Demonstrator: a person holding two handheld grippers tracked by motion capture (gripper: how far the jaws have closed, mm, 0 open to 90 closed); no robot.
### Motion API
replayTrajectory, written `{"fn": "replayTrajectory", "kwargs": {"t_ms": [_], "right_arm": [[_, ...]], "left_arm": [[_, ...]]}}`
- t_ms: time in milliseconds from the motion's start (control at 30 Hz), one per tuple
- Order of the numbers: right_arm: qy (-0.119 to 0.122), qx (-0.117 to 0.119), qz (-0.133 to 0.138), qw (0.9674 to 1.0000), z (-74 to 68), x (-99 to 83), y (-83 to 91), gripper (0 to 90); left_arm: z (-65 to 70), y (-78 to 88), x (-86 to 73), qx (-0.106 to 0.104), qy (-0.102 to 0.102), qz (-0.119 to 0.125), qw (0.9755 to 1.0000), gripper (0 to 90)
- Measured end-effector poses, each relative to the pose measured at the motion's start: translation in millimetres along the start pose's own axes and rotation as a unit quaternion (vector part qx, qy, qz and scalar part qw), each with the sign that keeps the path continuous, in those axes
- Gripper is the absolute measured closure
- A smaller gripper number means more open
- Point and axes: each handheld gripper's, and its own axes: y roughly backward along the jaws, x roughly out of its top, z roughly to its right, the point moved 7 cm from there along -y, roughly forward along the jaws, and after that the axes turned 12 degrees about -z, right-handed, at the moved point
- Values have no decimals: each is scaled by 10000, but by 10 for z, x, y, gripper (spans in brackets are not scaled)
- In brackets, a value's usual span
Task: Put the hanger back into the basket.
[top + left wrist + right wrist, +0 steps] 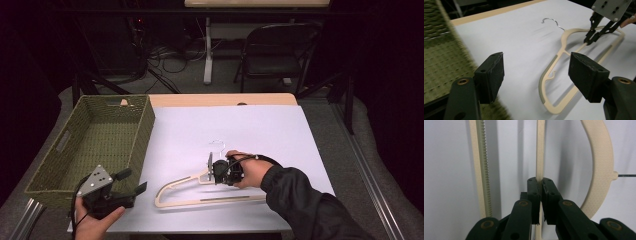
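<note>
Jaws of the right gripper [540, 185] are being pressed together on a thin inner bar of the cream hanger [210, 192], which is lying flat on the white table cover [250, 130] at lower centre of the high view. Jaws of the left gripper [536, 72] are being held wide apart with nothing between them, at the lower left, just beside the green woven basket [65, 145].

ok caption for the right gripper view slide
Right gripper jaws shut on a thin inner bar of the cream plastic hanger lying on the white table.
</note>
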Motion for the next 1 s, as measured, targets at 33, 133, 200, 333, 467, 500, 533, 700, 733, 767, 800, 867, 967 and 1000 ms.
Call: {"fn": "replayTrajectory", "kwargs": {"t_ms": [33, 133, 200, 333, 467, 500, 533, 700, 733, 767, 800, 867, 967, 1000], "right_arm": [[0, 0, 0, 10000, 0, 0, 0, 856], [115, -215, 38, 9997, -66, -7, 83, 856], [140, -279, 84, 9995, -93, -9, 124, 856], [197, -353, 151, 9991, -116, -5, 175, 856], [241, -410, 167, 9987, -121, -7, 189, 856], [234, -406, 153, 9988, -124, -10, 191, 856], [234, -406, 153, 9988, -124, -10, 191, 856], [220, -389, 206, 9988, -140, 9, 197, 856], [291, -456, 215, 9983, -128, 21, 196, 856], [270, -438, 213, 9984, -134, 26, 195, 856], [277, -447, 200, 9984, -135, 30, 192, 856], [255, -439, 172, 9986, -138, 34, 185, 856], [305, -476, 170, 9983, -136, 45, 182, 856], [313, -460, 178, 9983, -143, 57, 182, 856]], "left_arm": [[26, -28, 25, -71, -40, -32, 10000, 291], [188, -238, 191, -534, -244, -341, 9977, 327], [241, -324, 234, -752, -354, -535, 9951, 362], [375, -669, 354, -1238, -594, -1114, 9842, 399], [425, -913, 446, -1458, -611, -1288, 9790, 449], [425, -913, 446, -1458, -611, -1288, 9790, 450], [432, -967, 466, -1457, -602, -1321, 9786, 450], [459, -1200, 522, -1514, -438, -1507, 9759, 481], [463, -1237, 533, -1600, -410, -1535, 9743, 510], [477, -1294, 549, -1709, -352, -1608, 9714, 531], [490, -1326, 556, -1792, -320, -1640, 9695, 536], [498, -1356, 560, -1811, -323, -1699, 9681, 556], [544, -1442, 550, -1921, -295, -1887, 9626, 584], [571, -1498, 534, -1967, -298, -2011, 9592, 600]]}}
